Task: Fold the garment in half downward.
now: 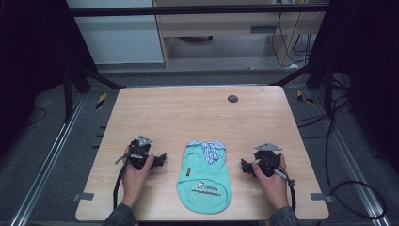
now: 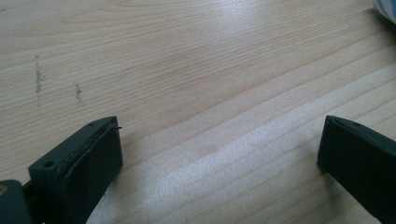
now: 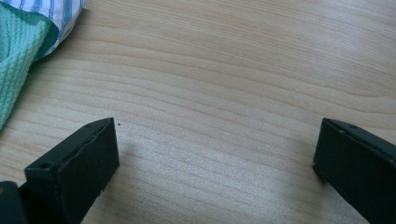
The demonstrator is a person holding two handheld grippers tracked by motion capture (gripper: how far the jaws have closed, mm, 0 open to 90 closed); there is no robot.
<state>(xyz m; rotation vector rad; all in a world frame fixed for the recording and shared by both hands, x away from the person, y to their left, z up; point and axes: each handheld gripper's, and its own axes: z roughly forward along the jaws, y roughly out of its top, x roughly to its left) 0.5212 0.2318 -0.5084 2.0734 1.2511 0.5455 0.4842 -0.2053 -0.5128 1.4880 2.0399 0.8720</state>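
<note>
A small green shirt (image 1: 203, 176) lies flat between my left tool (image 1: 160, 160) and right tool (image 1: 245, 165) on the bench (image 1: 188, 113). Both tools gape wide, empty. It looks soft and limp; I'd pinch its hem corners.

Tabletop (image 1: 197, 113): light wood, centre frame.
Floor (image 1: 56, 141): grey carpet, both sides.
Cabinet (image 1: 226, 28): pale wood, top centre.
Cables (image 1: 348, 188): black, lower right.

Lab: framed test table (image 1: 197, 113), cables (image 1: 291, 37).
</note>
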